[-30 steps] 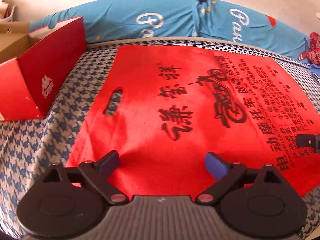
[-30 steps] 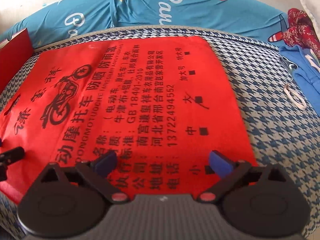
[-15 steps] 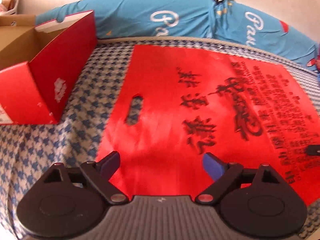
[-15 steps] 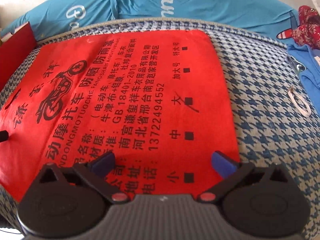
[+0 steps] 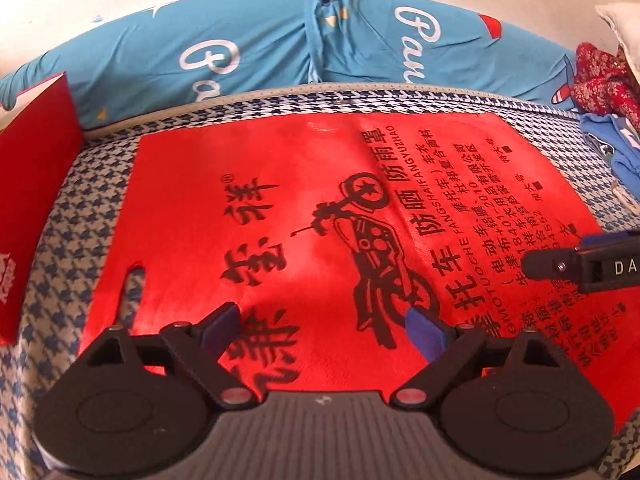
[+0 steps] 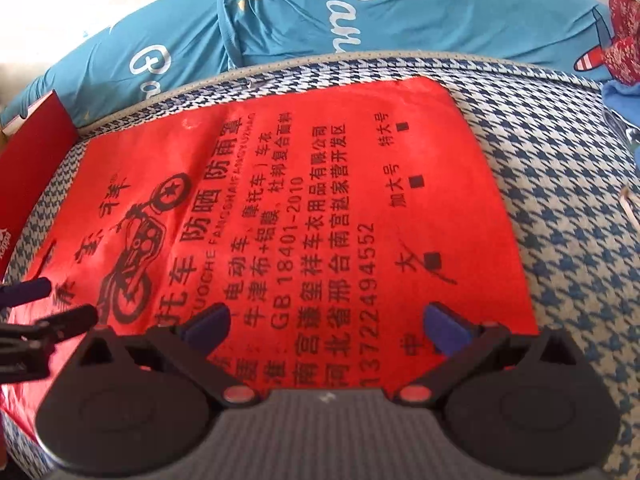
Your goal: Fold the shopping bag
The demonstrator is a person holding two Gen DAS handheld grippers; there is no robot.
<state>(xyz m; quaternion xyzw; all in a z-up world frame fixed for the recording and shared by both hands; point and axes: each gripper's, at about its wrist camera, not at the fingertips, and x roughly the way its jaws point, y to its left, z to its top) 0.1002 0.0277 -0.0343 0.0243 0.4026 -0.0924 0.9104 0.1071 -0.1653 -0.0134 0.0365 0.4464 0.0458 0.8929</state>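
A red shopping bag (image 5: 304,208) (image 6: 304,184) with black Chinese print and a motorcycle drawing lies flat and unfolded on a blue-and-white houndstooth surface. Its cut-out handle slot (image 5: 130,292) is at the left end. My left gripper (image 5: 324,326) hovers open over the bag's near edge, left of the middle, holding nothing. My right gripper (image 6: 328,326) hovers open over the near edge at the bag's right half, also holding nothing. The right gripper's fingers (image 5: 560,266) show at the right of the left wrist view; the left gripper's fingers (image 6: 60,324) show at the left of the right wrist view.
A red cardboard box (image 5: 28,216) (image 6: 28,184) stands left of the bag. Blue printed bedding (image 5: 280,48) (image 6: 360,12) lies behind the houndstooth cushion (image 6: 560,208). Red patterned cloth (image 5: 600,84) and blue fabric (image 5: 616,148) sit at the far right.
Both grippers have moved forward over the bag and closer together. The left one swung right after drifting left; each now sees more of the other's fingers. The bag lies as before.
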